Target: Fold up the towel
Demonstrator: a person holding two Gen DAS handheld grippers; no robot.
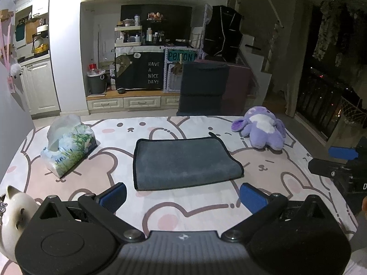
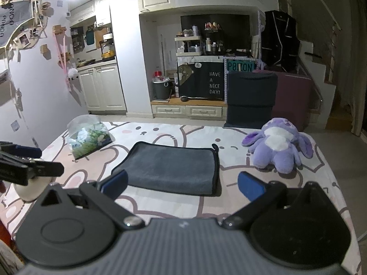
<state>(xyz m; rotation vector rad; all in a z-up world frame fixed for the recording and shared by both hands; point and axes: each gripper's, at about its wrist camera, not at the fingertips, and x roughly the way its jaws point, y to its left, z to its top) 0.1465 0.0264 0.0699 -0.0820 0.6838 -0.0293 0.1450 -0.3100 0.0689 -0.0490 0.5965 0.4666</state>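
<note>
Left gripper [image 1: 182, 197] and right gripper [image 2: 182, 184] gape wide, holding nothing. Beyond them lies a soft, grey, folded towel [image 1: 184, 162], black-edged.

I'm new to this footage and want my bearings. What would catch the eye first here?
The dark grey towel lies folded at the middle of the bunny-print table cover, with both sets of blue-padded jaws open and short of it. A purple plush toy sits to its far right, and a tissue pack to its left.
</note>
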